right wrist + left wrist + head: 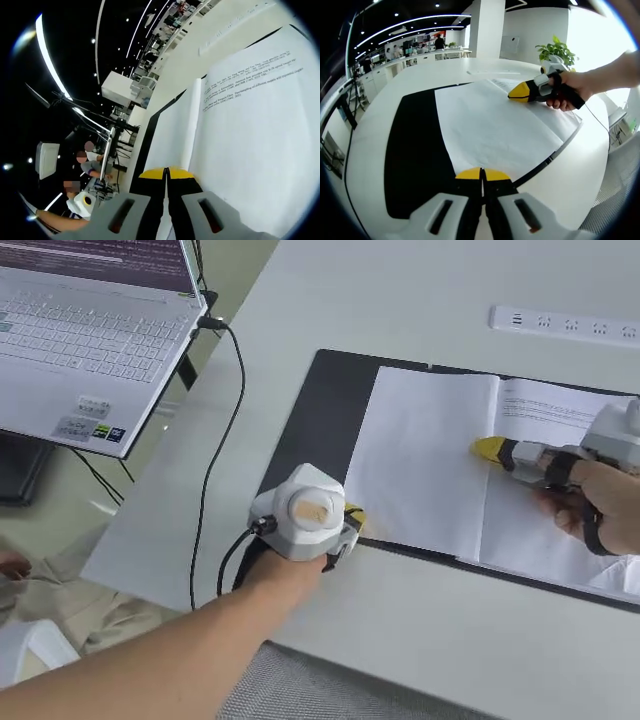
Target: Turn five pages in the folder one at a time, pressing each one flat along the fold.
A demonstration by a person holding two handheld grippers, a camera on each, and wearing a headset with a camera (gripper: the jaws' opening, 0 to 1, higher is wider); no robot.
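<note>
One folder (320, 410), our left gripper (481, 173) and right gripper (167, 172) at it, fingers together; head view adds one laptop (90, 330) beside it.

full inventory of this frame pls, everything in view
table: 1, white, under everything
folder: 1, black, lying open on the table
pages: 2 showing, white, left one blank, right one printed
laptop: 1, silver, open, upper left
cable: 1, black, from the laptop's corner down the table's left side
power strip: 1, white, on the table beyond the folder
plant: 1, green, in the background past the table
left gripper: 1, white with yellow tips, shut, at the folder's near edge
right gripper: 1, yellow tips, shut, on the pages by the fold
</note>
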